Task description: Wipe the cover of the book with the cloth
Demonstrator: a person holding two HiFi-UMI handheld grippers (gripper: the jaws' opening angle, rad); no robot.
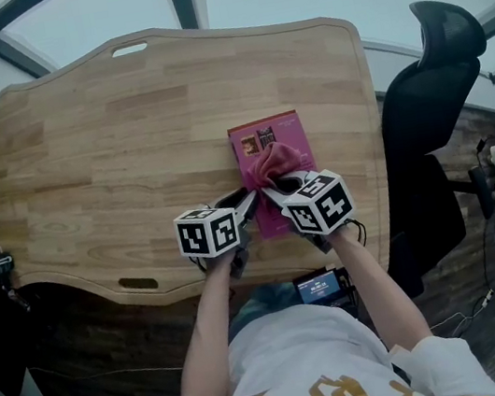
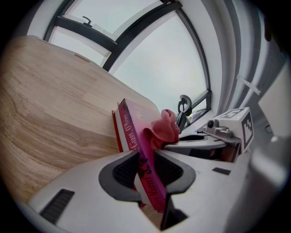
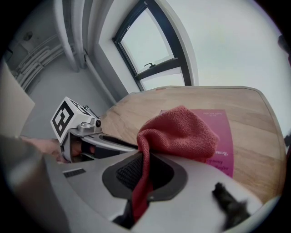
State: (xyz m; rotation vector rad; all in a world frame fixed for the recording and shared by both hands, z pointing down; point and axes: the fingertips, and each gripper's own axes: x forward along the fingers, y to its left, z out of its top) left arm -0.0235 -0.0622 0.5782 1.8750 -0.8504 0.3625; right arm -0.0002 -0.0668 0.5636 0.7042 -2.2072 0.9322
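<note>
Your left gripper pinches the book by its near edge, steadying it on the table so your right gripper, clamped on the cloth, can rub the cover.

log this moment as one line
left gripper: shut on book edge | right gripper: shut on cloth | cloth: bunched on book cover

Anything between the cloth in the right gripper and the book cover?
Nothing visible. The cloth, pinched in the right gripper, lies bunched directly on the book cover. The left gripper clamps the book's spine edge beside the cloth, not under it.
</note>
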